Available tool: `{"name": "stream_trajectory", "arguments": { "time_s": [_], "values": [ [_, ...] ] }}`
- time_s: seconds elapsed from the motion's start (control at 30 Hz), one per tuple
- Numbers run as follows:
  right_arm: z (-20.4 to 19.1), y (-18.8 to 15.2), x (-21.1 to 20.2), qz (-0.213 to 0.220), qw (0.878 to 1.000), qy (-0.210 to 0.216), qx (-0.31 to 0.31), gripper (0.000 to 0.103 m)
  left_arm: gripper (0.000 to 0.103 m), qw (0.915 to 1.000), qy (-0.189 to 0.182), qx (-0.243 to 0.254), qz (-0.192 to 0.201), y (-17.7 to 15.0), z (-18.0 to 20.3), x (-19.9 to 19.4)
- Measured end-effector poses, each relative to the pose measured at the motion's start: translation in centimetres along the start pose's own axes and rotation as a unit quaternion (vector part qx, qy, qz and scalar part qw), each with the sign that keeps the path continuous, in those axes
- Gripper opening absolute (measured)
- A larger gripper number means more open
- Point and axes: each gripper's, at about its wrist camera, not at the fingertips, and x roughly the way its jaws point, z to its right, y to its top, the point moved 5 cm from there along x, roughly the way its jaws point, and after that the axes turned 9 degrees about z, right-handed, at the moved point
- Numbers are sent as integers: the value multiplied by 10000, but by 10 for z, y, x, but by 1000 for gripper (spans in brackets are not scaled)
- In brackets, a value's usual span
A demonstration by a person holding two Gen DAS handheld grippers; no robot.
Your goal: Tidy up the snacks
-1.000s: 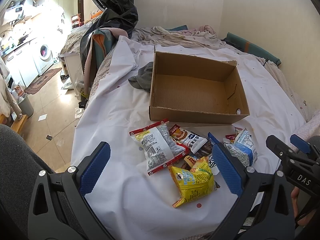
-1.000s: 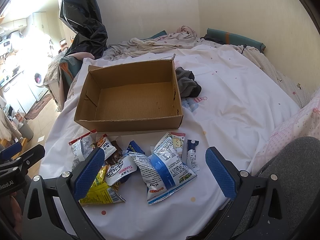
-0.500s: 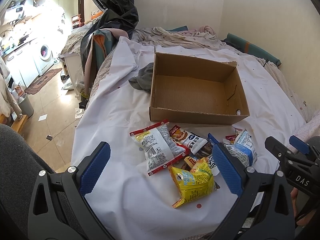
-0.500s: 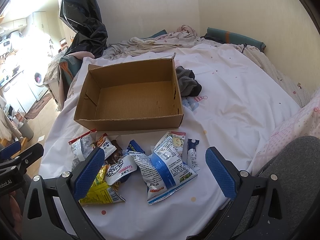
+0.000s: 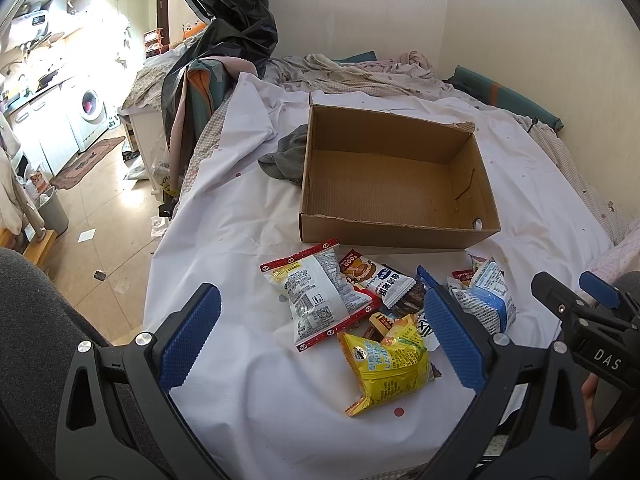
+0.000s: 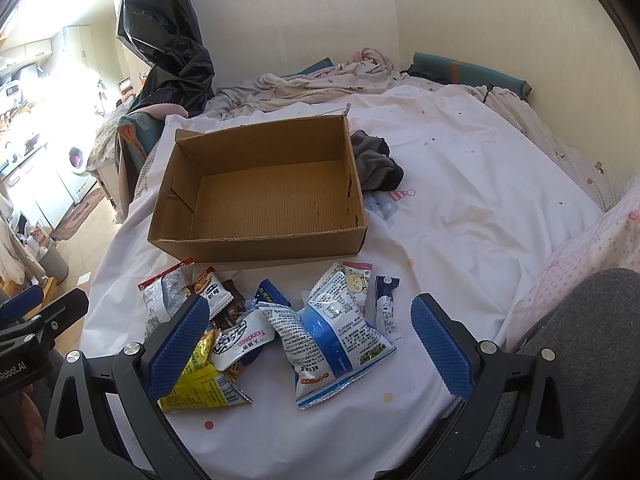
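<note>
An empty open cardboard box (image 5: 400, 236) (image 6: 260, 246) sits on the white bed sheet. Several snack packets lie in a loose pile in front of it: a red-edged white bag (image 5: 320, 296), a yellow bag (image 5: 386, 364) (image 6: 204, 388), a blue-and-white bag (image 6: 336, 336) (image 5: 486, 292) and small bars. My left gripper (image 5: 320, 336) is open and empty, held above the pile's near left side. My right gripper (image 6: 308, 344) is open and empty, held above the pile's near side. Each gripper shows at the edge of the other's view.
A dark grey cloth (image 5: 286, 156) (image 6: 376, 164) lies beside the box. Crumpled bedding and a teal pillow (image 6: 472, 74) lie at the far wall. A black plastic bag (image 5: 228, 32) hangs at the bed's left corner. The bed edge drops to the floor (image 5: 100, 216) on the left.
</note>
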Motion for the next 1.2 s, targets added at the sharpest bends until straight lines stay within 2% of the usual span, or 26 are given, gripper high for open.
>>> {"name": "stream_trajectory", "arguments": {
  "time_s": [1.2],
  "values": [
    [4,-2,4,-82,9998,-19,163,103,101,9999,-35,-63,-92,-3,-7,3]
  ]
}}
